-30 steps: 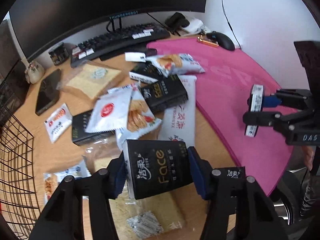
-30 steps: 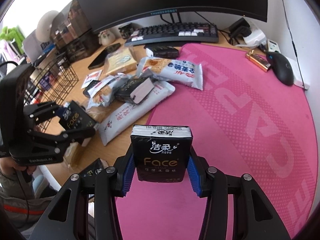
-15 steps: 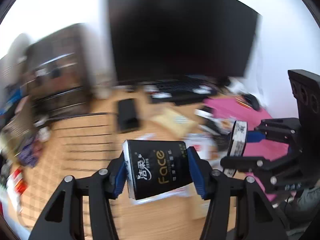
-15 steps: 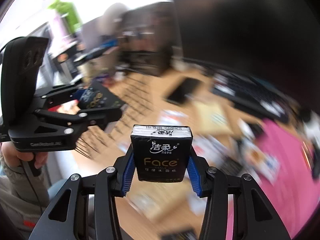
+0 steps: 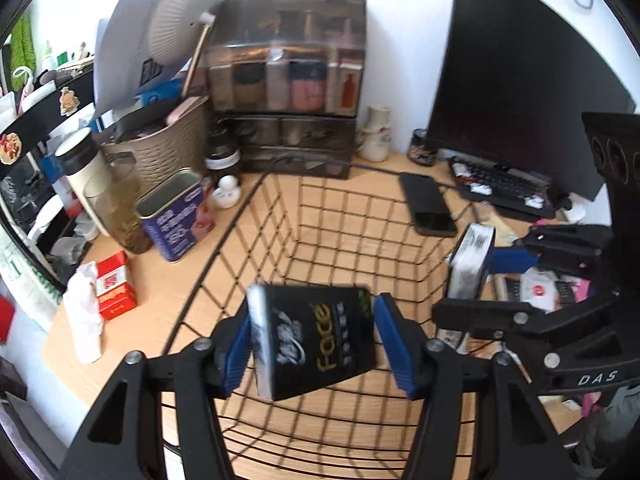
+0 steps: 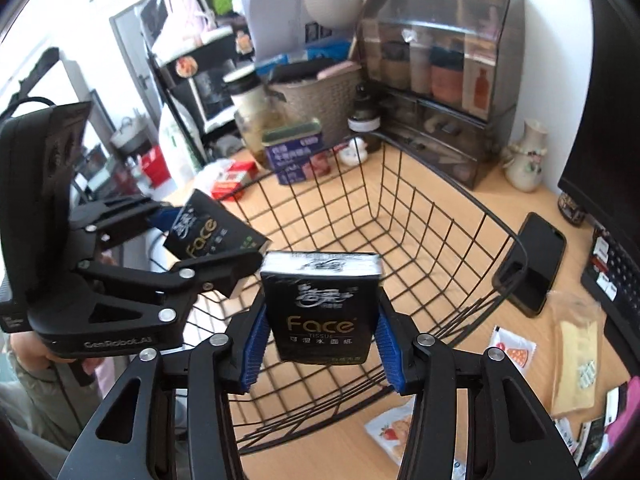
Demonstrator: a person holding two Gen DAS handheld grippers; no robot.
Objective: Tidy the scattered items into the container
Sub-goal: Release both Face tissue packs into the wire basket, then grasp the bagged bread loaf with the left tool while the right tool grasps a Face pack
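Observation:
A black wire basket (image 5: 348,216) (image 6: 420,216) stands on the wooden desk with nothing in it. My left gripper (image 5: 316,344) is over its near side; its pads have parted, and a black "Face" tissue pack (image 5: 312,340) sits tilted and blurred between them, with a gap at the right pad. My right gripper (image 6: 320,316) also hangs over the basket with its own black "Face" tissue pack (image 6: 322,306) between its pads, which stand slightly off the pack's sides. In the right wrist view the left gripper (image 6: 208,240) shows at the left with its pack (image 6: 208,230).
A phone (image 5: 430,204) lies by the basket's far right corner. A blue tin (image 5: 174,216), a red box (image 5: 114,286), a woven bin (image 5: 160,152) and a drawer organiser (image 5: 288,80) stand to the left and behind. Snack packets (image 6: 572,364) lie at the right.
Both grippers have swung left from the pink mat and the snack pile to above the wire basket. The jaws of both have begun to part, and the left pack has tilted.

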